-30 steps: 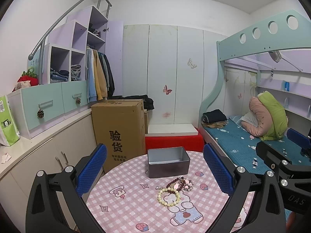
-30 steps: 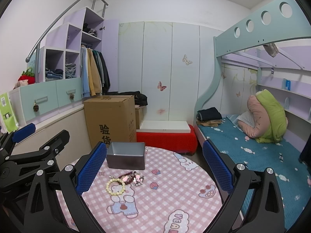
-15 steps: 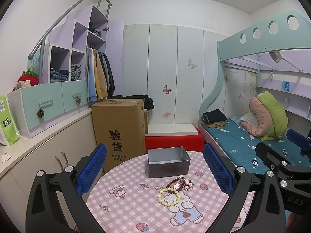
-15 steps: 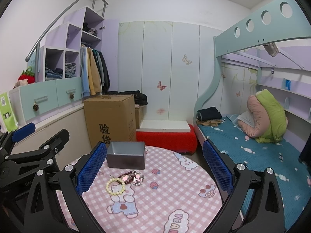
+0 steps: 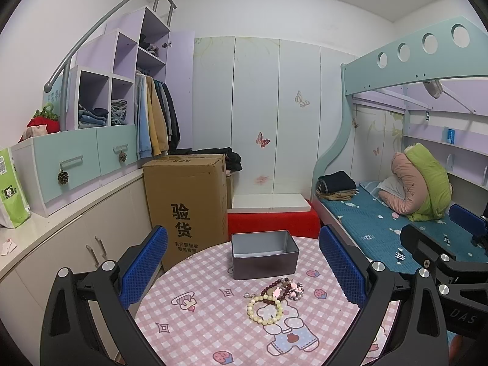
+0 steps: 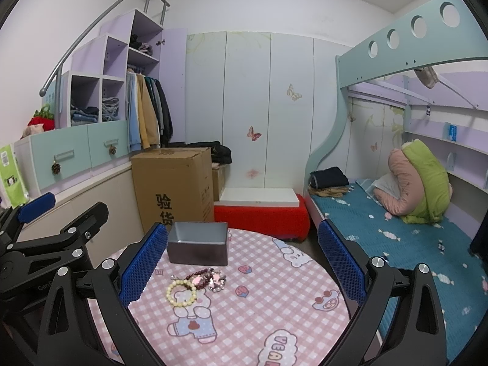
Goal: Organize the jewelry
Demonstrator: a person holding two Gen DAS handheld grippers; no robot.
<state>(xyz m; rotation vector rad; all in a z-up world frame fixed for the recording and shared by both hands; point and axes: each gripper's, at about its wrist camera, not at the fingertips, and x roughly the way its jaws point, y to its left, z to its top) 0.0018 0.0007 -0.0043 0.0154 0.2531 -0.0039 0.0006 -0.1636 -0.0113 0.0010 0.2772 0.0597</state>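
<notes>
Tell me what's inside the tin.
The tin looks empty: only bare far walls show. Its near wall hides the floor. The bracelets lie on the table in front.

Tablecloth (image 5: 213,329): pink-and-white check with cartoon bear and strawberry prints. Tin box (image 5: 264,254) — plain grey metal. In front of the tin box: one bracelet (image 5: 264,308) of cream beads, another bracelet (image 5: 276,288) dark red. Gripper pads (image 5: 143,267) blue with a fine mesh texture — frames black. Behind the tin box, a brown cardboard carton (image 5: 186,201) with black characters.
</notes>
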